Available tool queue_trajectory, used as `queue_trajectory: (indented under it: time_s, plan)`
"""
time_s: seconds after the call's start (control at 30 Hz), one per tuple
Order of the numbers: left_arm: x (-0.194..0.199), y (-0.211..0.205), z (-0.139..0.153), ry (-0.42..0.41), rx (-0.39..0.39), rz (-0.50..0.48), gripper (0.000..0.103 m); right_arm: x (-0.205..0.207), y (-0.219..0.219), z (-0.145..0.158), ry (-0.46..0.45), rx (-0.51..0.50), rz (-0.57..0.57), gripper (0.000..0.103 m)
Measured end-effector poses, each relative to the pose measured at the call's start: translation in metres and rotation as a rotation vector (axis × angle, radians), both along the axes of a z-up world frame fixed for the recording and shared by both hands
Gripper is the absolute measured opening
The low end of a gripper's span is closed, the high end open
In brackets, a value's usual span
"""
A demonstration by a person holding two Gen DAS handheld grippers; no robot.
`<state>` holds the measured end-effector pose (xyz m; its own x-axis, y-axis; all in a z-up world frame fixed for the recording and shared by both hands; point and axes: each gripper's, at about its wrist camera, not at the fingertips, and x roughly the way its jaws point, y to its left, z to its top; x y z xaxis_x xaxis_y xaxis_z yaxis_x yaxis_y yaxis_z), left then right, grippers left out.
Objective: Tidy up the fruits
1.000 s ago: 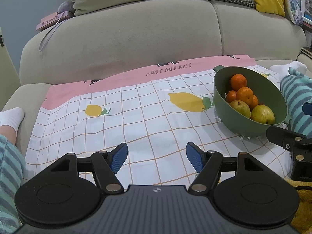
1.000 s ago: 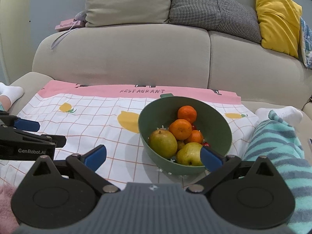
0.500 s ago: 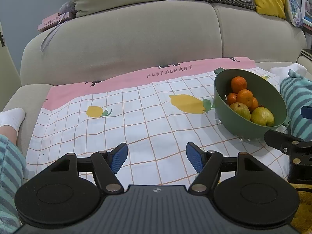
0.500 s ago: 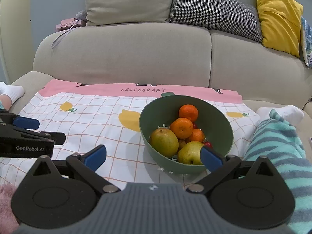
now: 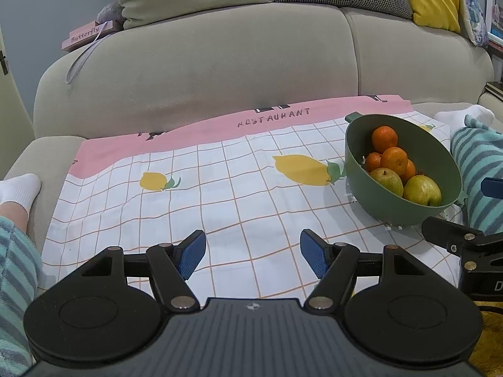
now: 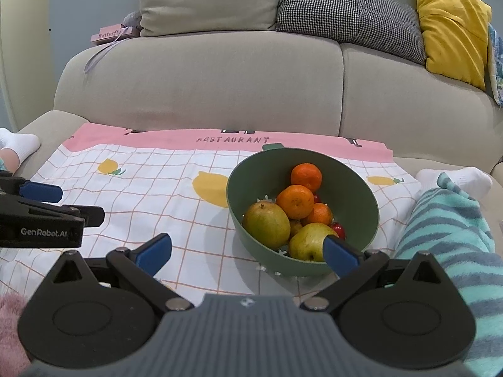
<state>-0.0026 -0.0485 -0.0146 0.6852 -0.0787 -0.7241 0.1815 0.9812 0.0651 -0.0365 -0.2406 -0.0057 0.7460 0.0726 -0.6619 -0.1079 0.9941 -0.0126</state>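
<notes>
We see all the fruit heaped in the green bowl (image 6: 358,194) on the cloth (image 5: 220,207): oranges (image 6: 297,201) on top, two pears (image 6: 267,224) in front, something small and red beneath. Our left gripper (image 5: 253,254) and right gripper (image 6: 248,251) both hang spread and empty, the right nearest the bowl. This could fit fruit just gathered or fruit waiting to be sorted out; we cannot tell which, so we name no next move.

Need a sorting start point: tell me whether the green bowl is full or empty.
Partly full: the green bowl holds oranges and pears.
</notes>
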Motion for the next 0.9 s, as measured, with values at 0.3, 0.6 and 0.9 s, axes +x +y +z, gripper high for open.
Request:
queue_trajectory:
  time_s: [0.3, 0.6, 0.9]
  plan:
    - [0.0002, -0.0006, 0.0017, -0.003, 0.0, 0.001, 0.081, 0.0007, -0.001, -0.0007, 0.006, 0.002, 0.001, 0.099]
    - [-0.0013, -0.0017, 0.0032, -0.004, -0.001, -0.001, 0.081, 0.0005, -0.0015, -0.0011, 0.004, 0.004, -0.001, 0.099]
    - [-0.0019, -0.0019, 0.0029, -0.007, -0.003, -0.001, 0.081, -0.0001, -0.0004, -0.0011, 0.008, 0.002, -0.011, 0.099]
